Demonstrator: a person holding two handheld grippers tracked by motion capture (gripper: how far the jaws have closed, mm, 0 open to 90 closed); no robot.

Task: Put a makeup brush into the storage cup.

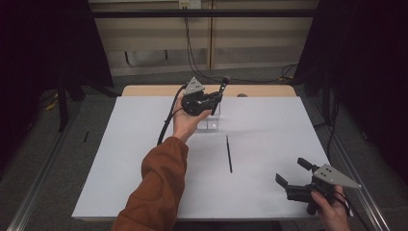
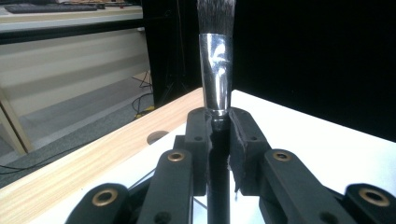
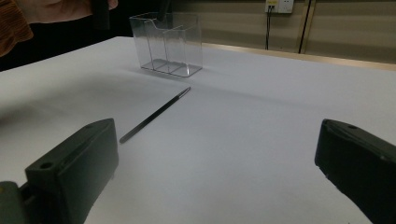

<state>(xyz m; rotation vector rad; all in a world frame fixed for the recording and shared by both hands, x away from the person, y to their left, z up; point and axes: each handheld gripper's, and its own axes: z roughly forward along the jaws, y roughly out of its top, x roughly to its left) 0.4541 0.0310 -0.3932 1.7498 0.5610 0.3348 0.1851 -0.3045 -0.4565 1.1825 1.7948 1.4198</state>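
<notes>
Up close, silver ferrule (image 2: 215,70) above left tool (image 2: 219,121).

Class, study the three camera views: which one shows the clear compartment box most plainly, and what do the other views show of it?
The right gripper view: the clear box stands unobstructed on the white table, its dividers plain. In the high view the box is small, pale and partly behind the left gripper. The left gripper view looks along the brush clamped in the jaws instead.

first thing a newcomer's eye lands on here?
The left gripper, raised at the table's far side and shut on a makeup brush with its bristles up, right by a clear organizer box. Then the thin dark pencil lying alone mid-table, and the right gripper open at the near right corner.
</notes>
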